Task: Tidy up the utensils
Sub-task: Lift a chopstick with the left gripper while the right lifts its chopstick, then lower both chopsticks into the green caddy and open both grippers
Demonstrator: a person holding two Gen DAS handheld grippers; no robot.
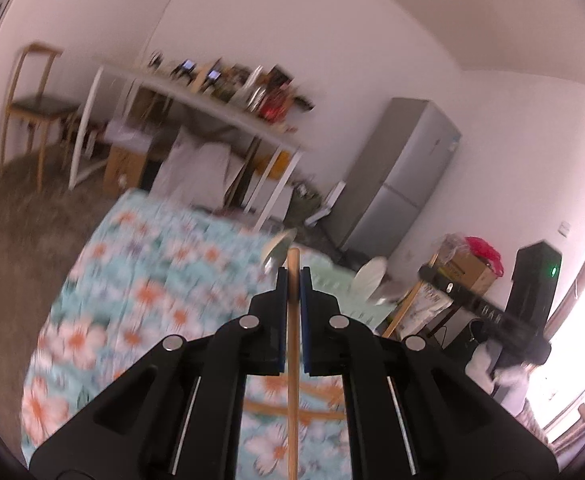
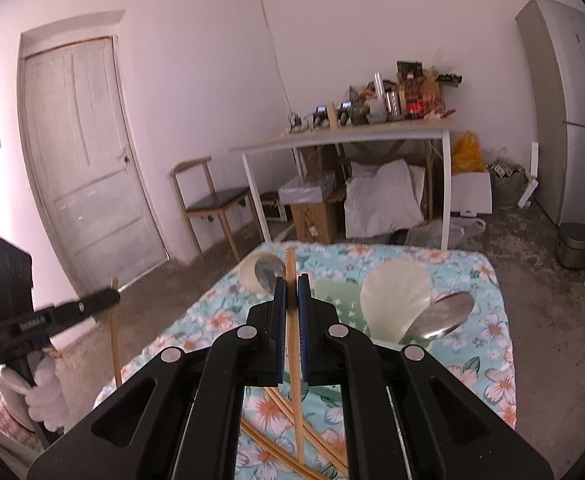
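My left gripper (image 1: 293, 280) is shut on a wooden chopstick (image 1: 292, 360) and holds it above the floral tablecloth (image 1: 152, 280). My right gripper (image 2: 291, 286) is shut on another wooden chopstick (image 2: 294, 360) above the same table. More loose chopsticks (image 2: 276, 440) lie on the cloth below the right gripper. A pale green utensil holder (image 2: 340, 300) stands ahead with a white ladle (image 2: 396, 300) and a metal spoon (image 2: 444, 316) in it. A second spoon (image 2: 266, 270) rests in a white cup at the left. The left gripper (image 2: 52, 316) shows at the far left of the right wrist view.
A white side table (image 2: 352, 138) loaded with bottles and boxes stands by the far wall, with bags and boxes under it. A wooden chair (image 2: 212, 200), a door (image 2: 80, 152), a grey fridge (image 2: 572, 112) and a small bin (image 2: 574, 244) surround the table.
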